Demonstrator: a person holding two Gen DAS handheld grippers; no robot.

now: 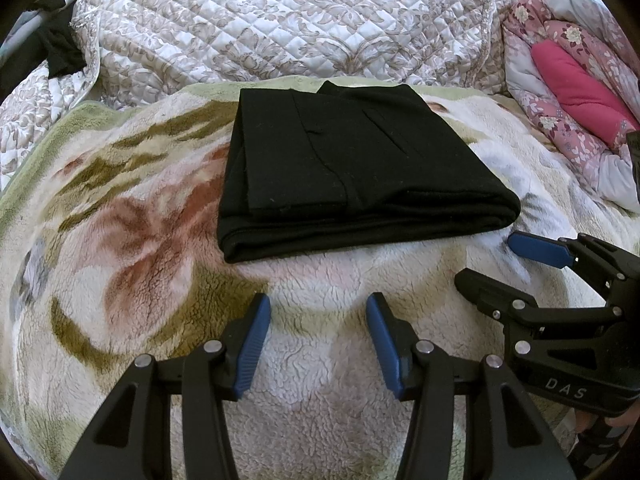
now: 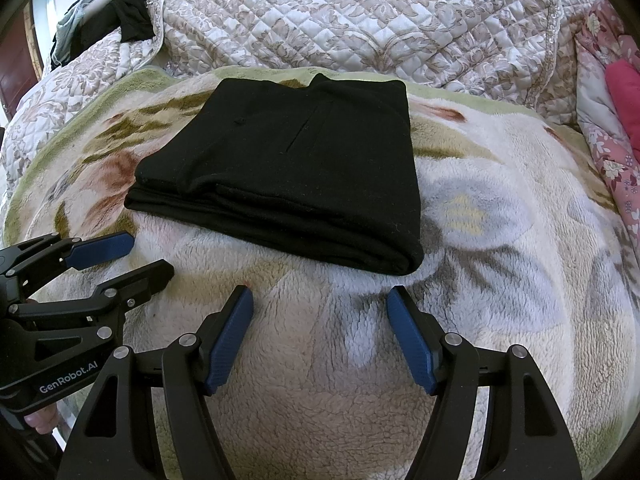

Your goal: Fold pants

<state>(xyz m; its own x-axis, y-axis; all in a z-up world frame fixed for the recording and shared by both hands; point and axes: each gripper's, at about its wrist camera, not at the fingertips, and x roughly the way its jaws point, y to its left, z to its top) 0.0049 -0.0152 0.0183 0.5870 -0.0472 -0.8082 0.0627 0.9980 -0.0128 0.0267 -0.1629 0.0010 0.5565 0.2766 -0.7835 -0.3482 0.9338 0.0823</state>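
Nearest, left gripper [image 1: 318, 312] and right gripper [image 2: 320, 306] side by side over the fleece blanket [image 1: 132, 240], jaws wide apart and holding nothing, both short of the cloth, probably drawn back because no grip is needed now. Just beyond the fingertips, black pants [image 1: 352, 160] lying flat on the blanket in a compact layered rectangle, thick folded edge toward the grippers, touched by neither; by the look of it, folding essentially finished. Farther off, quilted bedspread [image 1: 280, 20] heaped behind, pink floral bedding [image 1: 568, 92] bundled at the right, dark clothes [image 2: 128, 20] at the far left.
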